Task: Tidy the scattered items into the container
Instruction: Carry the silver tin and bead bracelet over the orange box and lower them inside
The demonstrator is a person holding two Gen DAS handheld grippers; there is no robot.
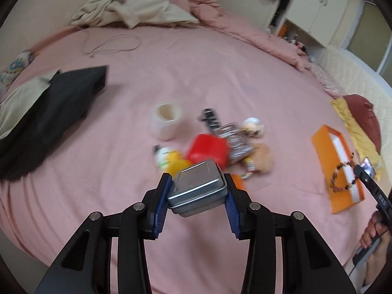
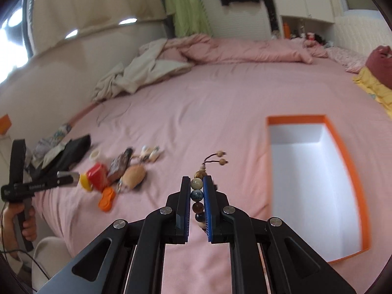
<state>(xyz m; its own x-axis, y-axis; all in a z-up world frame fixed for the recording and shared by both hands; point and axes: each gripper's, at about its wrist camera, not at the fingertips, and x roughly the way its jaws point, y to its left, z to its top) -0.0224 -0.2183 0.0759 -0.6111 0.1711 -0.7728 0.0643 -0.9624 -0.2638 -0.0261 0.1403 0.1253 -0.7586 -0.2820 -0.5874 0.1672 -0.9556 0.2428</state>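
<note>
My left gripper (image 1: 197, 178) is shut on a small grey metal tin (image 1: 196, 191), held by its sides above the pink bed. Just beyond the tin lies a pile: a red block (image 1: 207, 150), a yellow toy (image 1: 175, 161), a white roll (image 1: 167, 122), a tan plush (image 1: 263, 158) and a shiny packet (image 1: 234, 139). My right gripper (image 2: 197, 178) is shut on a bead bracelet (image 2: 197, 194), whose tassel sticks up past the fingertips. The orange box (image 2: 355, 171) with a white inside lies open to the right of it.
A black bag (image 1: 49, 117) lies at the left of the bed, with rumpled cream and pink bedding (image 1: 152, 7) at the far side. A thin cord (image 1: 110, 44) lies on the sheet. A dark red cushion (image 2: 381, 66) and yellow cloth sit past the box. A hand (image 2: 22, 223) holds the left gripper's handle.
</note>
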